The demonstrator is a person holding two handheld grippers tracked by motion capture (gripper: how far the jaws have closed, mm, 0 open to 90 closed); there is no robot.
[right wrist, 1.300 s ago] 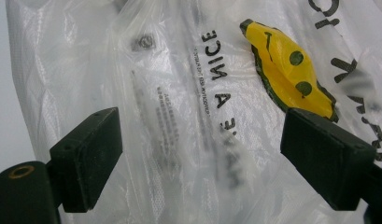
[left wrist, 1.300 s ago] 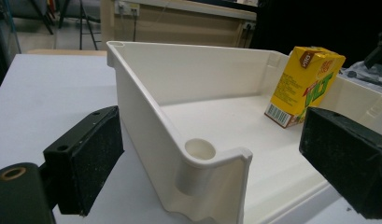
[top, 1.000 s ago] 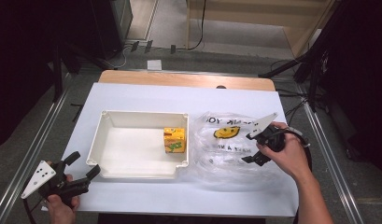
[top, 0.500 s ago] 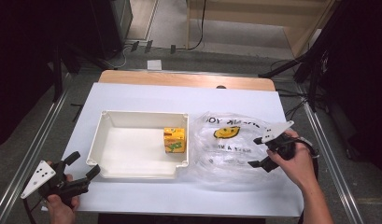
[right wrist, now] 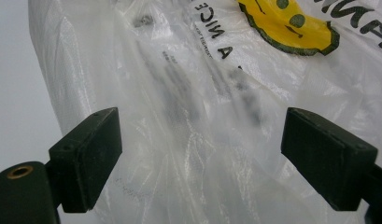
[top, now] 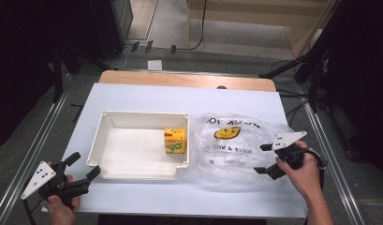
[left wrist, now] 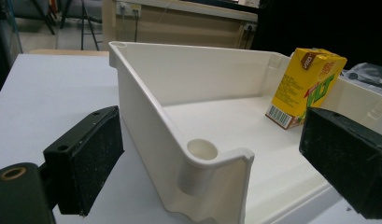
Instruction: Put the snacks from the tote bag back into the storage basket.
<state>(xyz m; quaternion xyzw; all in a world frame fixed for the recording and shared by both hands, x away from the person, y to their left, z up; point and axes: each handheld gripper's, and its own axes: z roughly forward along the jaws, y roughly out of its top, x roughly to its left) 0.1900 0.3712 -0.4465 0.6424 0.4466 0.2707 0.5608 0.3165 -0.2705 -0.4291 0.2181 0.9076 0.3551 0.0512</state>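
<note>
Tray and bag side by side on the table

The tray (top: pixel 109 152) sits left of centre, a carton (top: pixel 175 141) inside by its right wall; the bag (top: pixel 236 145) lies right, touching the tray.

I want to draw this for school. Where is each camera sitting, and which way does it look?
High view: above the person's side, looking down at the table; both forearms show.
Left gripper view: on the left hand-held gripper, facing the tray corner and juice box; its black jaws show.
Right gripper view: on the right hand-held gripper, facing the plastic bag.
Shared: the juice box is in the high and left gripper views.
</note>
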